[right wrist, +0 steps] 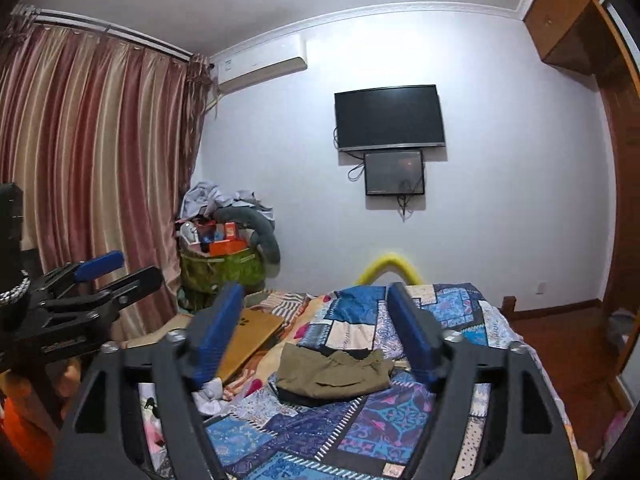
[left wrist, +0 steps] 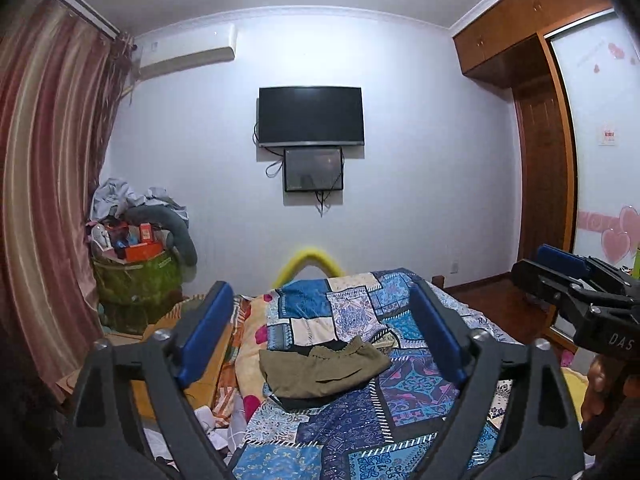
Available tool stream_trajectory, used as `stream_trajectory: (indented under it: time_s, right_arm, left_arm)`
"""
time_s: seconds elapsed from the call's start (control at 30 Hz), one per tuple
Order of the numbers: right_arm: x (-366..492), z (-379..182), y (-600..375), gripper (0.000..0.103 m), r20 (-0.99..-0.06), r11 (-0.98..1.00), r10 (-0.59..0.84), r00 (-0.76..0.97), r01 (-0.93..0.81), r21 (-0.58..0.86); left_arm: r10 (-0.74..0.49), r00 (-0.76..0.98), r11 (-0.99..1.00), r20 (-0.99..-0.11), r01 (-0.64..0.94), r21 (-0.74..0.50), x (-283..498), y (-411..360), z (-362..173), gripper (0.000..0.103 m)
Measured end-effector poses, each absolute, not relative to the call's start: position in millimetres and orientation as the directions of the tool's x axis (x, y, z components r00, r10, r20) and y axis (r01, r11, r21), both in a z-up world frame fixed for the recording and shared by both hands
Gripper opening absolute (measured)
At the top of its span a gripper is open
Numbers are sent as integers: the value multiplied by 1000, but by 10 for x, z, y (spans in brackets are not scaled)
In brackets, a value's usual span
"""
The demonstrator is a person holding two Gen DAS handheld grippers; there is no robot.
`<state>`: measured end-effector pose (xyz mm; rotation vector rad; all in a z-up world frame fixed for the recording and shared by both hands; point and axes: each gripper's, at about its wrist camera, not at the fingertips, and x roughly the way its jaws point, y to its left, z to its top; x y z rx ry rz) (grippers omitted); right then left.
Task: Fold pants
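Olive-green pants (left wrist: 324, 372) lie in a folded bundle on the blue patchwork quilt (left wrist: 352, 432), with a dark lining showing at the edges. They also show in the right wrist view (right wrist: 336, 376). My left gripper (left wrist: 322, 300) is open and empty, held above and short of the pants. My right gripper (right wrist: 314, 300) is open and empty, also held above and short of them. Each gripper shows at the edge of the other's view: the right one (left wrist: 560, 268), the left one (right wrist: 116, 268).
The quilt covers a bed (right wrist: 480, 320). A wooden board (right wrist: 248, 340) lies to the left, with loose clothes (right wrist: 208, 396) beside it. A green bag of clutter (left wrist: 136, 276) stands by the curtain (left wrist: 44, 184). A TV (left wrist: 311, 116) hangs on the far wall. A wardrobe (left wrist: 536, 148) is right.
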<state>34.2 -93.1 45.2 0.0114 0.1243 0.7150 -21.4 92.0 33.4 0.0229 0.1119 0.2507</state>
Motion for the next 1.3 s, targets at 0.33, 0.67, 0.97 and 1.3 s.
stream_trajectory:
  time_s: [0.33,0.67,0.97,1.3]
  right_arm:
    - [229,482,-959,103,-83,785,620,780,-619,38]
    - [200,400,-1042,103,-89,790,613,785,-612,43]
    - [210,384,-1047,103,-107,796,605,789,-604,45]
    - [230,365,-1078,103,-124,799,601,790,-598,64]
  left_arm:
    - [230,970,973,-81,-227,50,-308,760,298,103]
    - [219,971,976,-93,-216,33,-286,784,244,103]
    - [214,971,977,-109,-213,28,-213,852,208,103]
    - [205,972,979,-115,-204,22,-173,882,189,103]
